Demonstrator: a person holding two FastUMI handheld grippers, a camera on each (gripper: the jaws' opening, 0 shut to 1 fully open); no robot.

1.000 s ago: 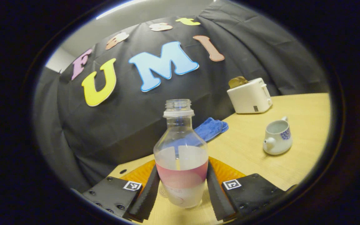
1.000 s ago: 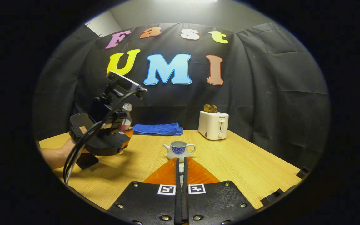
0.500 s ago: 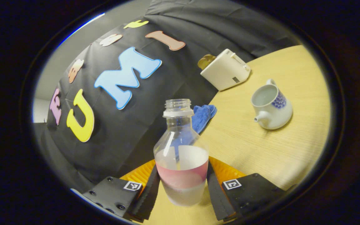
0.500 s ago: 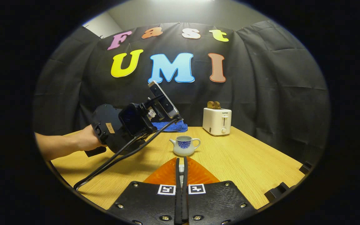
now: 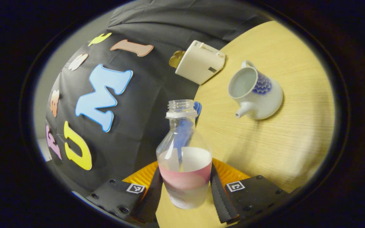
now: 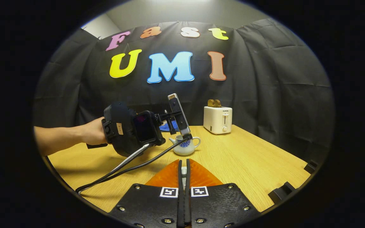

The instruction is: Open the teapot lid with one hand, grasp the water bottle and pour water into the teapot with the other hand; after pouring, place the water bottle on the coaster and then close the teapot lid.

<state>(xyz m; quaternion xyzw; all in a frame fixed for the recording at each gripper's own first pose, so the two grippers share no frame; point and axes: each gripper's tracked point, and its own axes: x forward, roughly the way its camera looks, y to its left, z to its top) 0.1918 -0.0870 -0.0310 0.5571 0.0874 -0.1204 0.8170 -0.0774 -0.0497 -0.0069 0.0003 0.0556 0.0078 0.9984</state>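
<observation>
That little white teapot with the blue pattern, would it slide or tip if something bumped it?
The teapot looks squat and wide-bottomed, so it would probably slide on the smooth wooden table rather than tip. It looks glazed ceramic, so likely slippery, heavy for its size and breakable. Its spout seems chip-prone.

- In the right gripper view the teapot [image 6: 185, 146] stands on the table [image 6: 249, 167], straight ahead.
- The toaster [image 6: 217, 119] stands behind it, to the right, near the wall.
- The cloth [image 6: 166, 126] lies behind the teapot, to the left.
- The left gripper [image 6: 131, 129] hangs above the table, left of the teapot.
- In the left gripper view the bottle [image 5: 184, 158] sits between that gripper's fingers [image 5: 218, 196].
</observation>
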